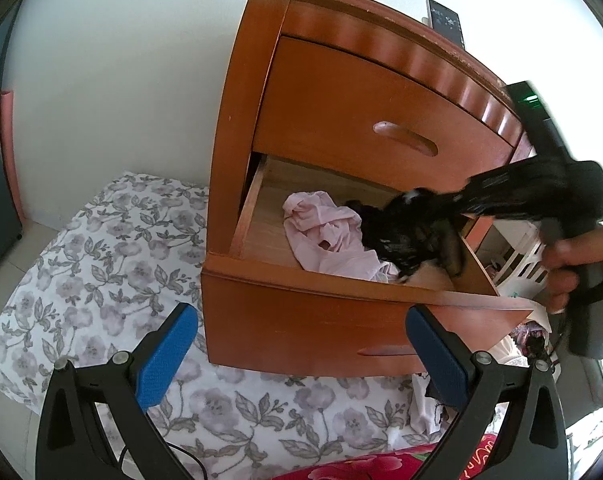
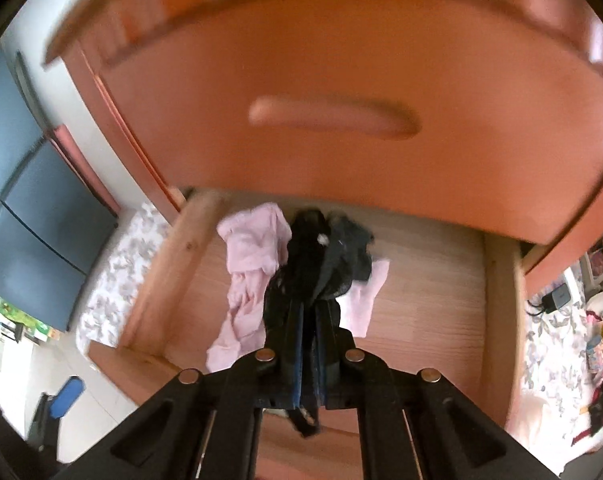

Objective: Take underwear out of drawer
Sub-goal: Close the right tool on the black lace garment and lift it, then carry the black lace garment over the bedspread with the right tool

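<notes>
Right wrist view: we see our right gripper (image 2: 309, 316) clamped on the black underwear (image 2: 301, 252), its two jaws pressed together with dark cloth bunched between them
Where the underwear is: inside the open drawer (image 1: 341, 288), low over the drawer floor, touching the pink garment (image 2: 249, 252) on its left and a pale pink piece (image 2: 363, 300) on its right
Left gripper (image 1: 301, 356): jaws wide apart, holding nothing, hovering in front of the drawer face over the flowered bedsheet (image 1: 101, 272)
Closed drawer above (image 1: 365, 116): it overhangs the back of the open drawer, close over the pile
Risk, dragging extras: we judge the black cloth may be tangled with the pink garment, since they overlap; a lift could pull pink fabric out too
Risk, thin grip: we hold only a pinch of soft fabric, so a quick pull could let it slide from the pads, and a strand already hangs down beneath the jaws
Risk, snagging: loose black folds trail near the drawer's right side wall (image 1: 473, 264) in the left wrist view; they could catch on the front edge as we rise
Risk, bumping: our right tool sits near the upper drawer front, so a steep lift could knock it
Blur: both views smear around the right tool, so we cannot tell how much cloth is truly caught
</notes>
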